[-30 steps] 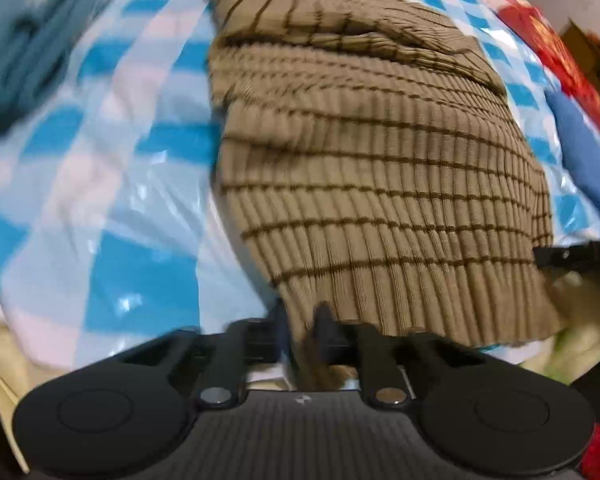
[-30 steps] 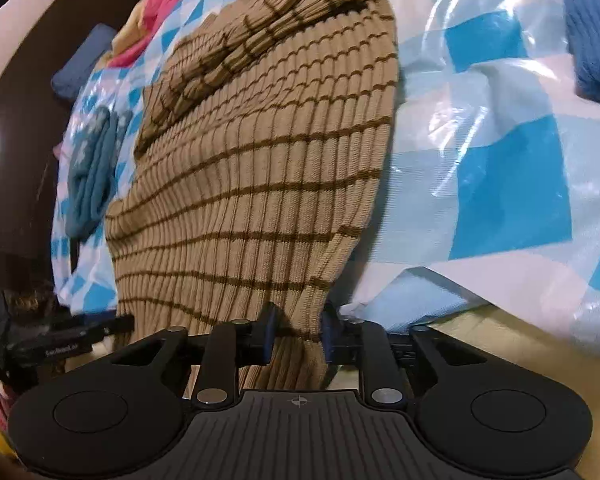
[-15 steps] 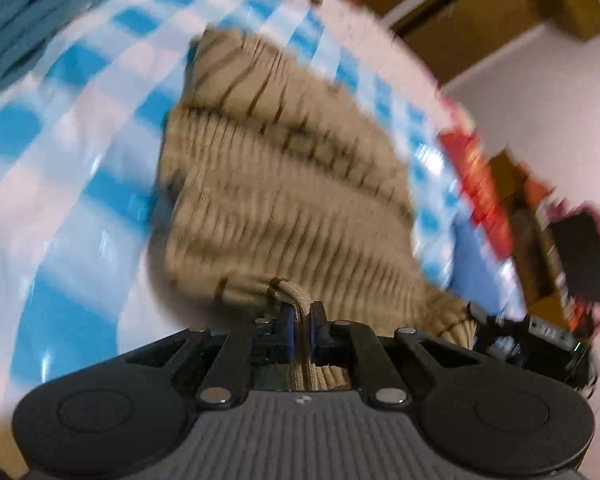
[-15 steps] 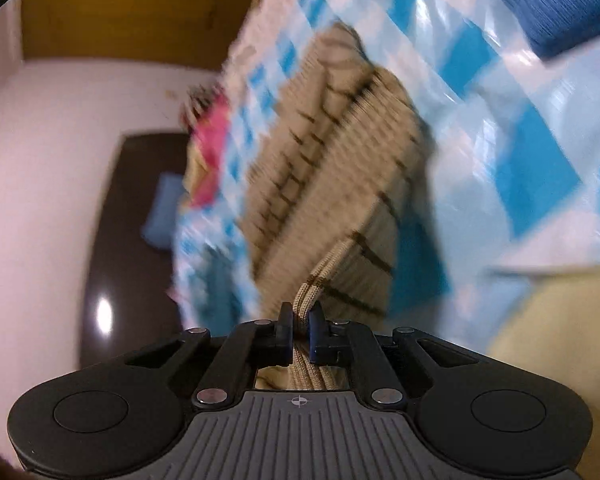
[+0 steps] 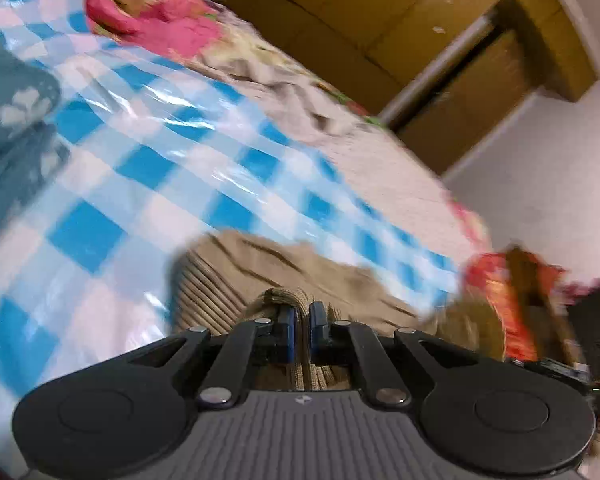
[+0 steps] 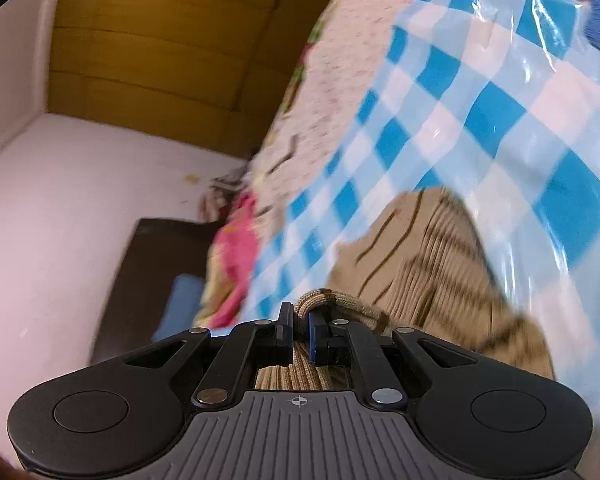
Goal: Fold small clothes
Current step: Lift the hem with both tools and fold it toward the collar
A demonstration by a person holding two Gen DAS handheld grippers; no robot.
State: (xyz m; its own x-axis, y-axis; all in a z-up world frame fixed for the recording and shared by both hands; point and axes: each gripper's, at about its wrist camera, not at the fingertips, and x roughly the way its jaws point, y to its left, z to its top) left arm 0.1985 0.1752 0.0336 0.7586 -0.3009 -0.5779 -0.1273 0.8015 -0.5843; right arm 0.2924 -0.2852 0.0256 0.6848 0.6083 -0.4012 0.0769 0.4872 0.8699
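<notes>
Your left gripper (image 5: 300,322) is clamped narrow on a bunched edge of the sweater (image 5: 260,276), and your right gripper (image 6: 299,330) pinches another bunched edge of it the same way. The tan ribbed sweater lies doubled over on the blue-checked sheet (image 5: 148,168), just ahead of both grippers. A teal cloth (image 5: 8,112) sits at far left.

Both wrist views low, close, blurred; share sweater (image 5: 228,280) (image 6: 432,264), checkered sheet (image 5: 140,168) (image 6: 480,112).

Ribbed knit sweater (image 5: 236,276), glossy plastic checked sheet (image 5: 148,168), matt black tongs (image 5: 300,322)
</notes>
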